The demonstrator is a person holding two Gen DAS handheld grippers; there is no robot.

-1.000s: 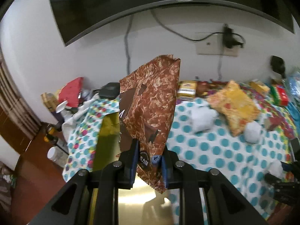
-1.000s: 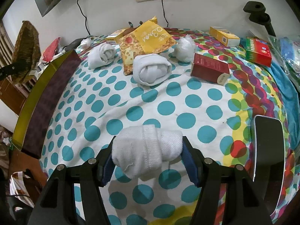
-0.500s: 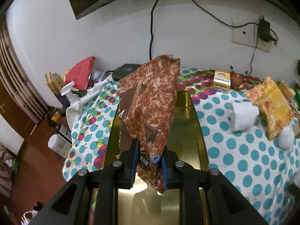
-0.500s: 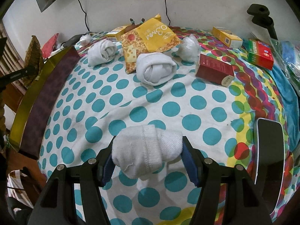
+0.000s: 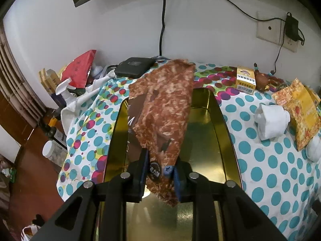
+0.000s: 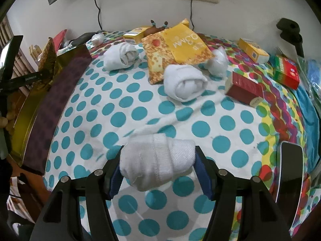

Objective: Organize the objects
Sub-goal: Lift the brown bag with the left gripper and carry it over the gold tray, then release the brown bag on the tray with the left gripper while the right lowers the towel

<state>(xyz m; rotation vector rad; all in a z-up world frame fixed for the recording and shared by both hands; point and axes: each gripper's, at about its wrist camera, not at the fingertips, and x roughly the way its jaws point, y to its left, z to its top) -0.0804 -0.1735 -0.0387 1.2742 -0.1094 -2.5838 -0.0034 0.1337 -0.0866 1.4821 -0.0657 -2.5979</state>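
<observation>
Jaws pinching mottled brown snack bag [image 5: 164, 108], blurred

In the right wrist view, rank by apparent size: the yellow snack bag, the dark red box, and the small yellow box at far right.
1. yellow snack bag
2. dark red box
3. small yellow box
The small box lies farther back, so its true size is unsure.

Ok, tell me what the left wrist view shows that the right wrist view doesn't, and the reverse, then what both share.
Only the left wrist view: the left gripper, its jaws just opening, the brown snack bag between them over the gold tin, and a white spray bottle.

Only the right wrist view: the right gripper clamped on a rolled white sock, a dark red box and a phone.

Both: the polka-dot cloth, yellow snack packet, the tin.
</observation>
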